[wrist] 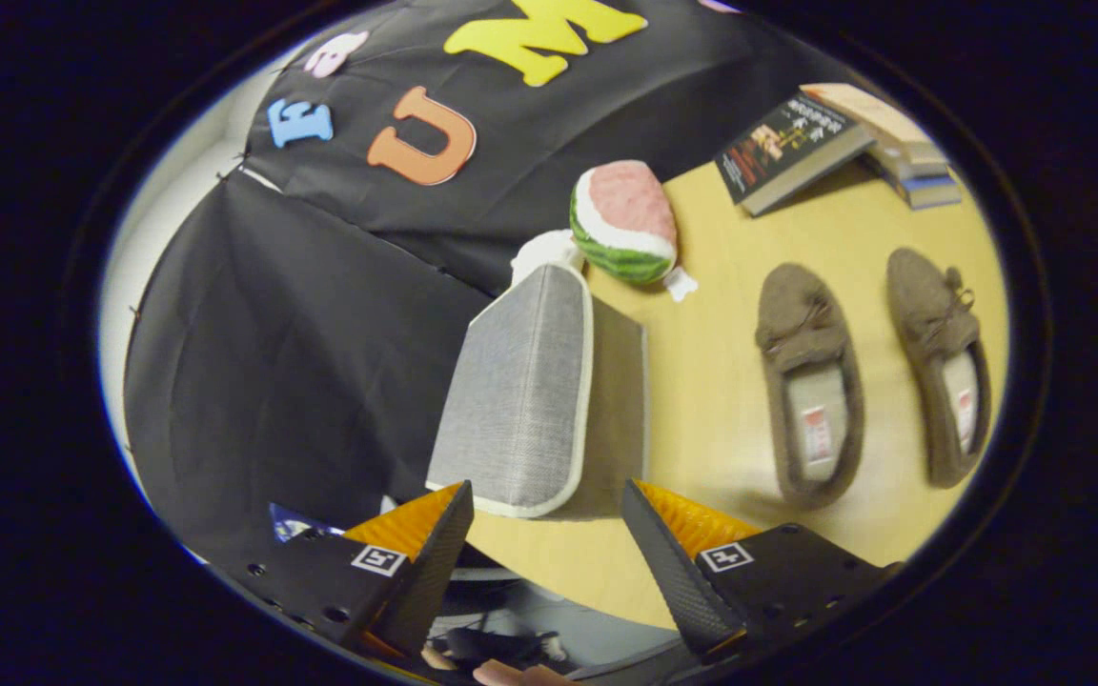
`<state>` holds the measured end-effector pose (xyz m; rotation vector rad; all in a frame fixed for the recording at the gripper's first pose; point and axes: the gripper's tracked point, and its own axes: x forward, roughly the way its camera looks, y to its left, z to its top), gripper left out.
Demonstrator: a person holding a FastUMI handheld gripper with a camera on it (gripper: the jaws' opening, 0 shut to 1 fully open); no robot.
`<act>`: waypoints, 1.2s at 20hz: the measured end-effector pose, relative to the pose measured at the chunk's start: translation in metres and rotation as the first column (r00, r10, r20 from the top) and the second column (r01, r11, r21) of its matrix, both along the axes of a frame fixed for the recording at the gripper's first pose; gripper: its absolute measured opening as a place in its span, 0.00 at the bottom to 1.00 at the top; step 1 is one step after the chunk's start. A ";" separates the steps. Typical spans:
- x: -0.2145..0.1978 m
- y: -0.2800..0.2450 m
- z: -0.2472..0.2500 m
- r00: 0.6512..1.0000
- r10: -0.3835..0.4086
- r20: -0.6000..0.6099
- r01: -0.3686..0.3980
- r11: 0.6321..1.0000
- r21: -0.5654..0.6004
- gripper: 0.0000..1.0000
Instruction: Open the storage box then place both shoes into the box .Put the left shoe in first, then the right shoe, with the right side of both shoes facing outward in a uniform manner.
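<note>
From the gripper view, the gripper stands wide, its two fingers apart with nothing held. The grey storage box, lid closed, sits on the wooden table just ahead of the fingers, its near corner lying between their tips. To the right of the box two brown shoes lie side by side, apart from each other. Beyond the box rests a watermelon-slice plush, and farther right a stack of books.
</note>
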<state>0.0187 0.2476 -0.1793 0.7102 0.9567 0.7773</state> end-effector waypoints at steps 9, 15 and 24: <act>0.024 0.040 -0.024 0.978 0.072 -0.194 -0.034 0.981 0.193 0.95; 0.024 0.053 -0.025 0.972 0.101 -0.212 -0.052 0.973 0.226 0.84; 0.015 0.026 -0.002 0.987 0.018 -0.159 -0.006 0.997 0.071 0.34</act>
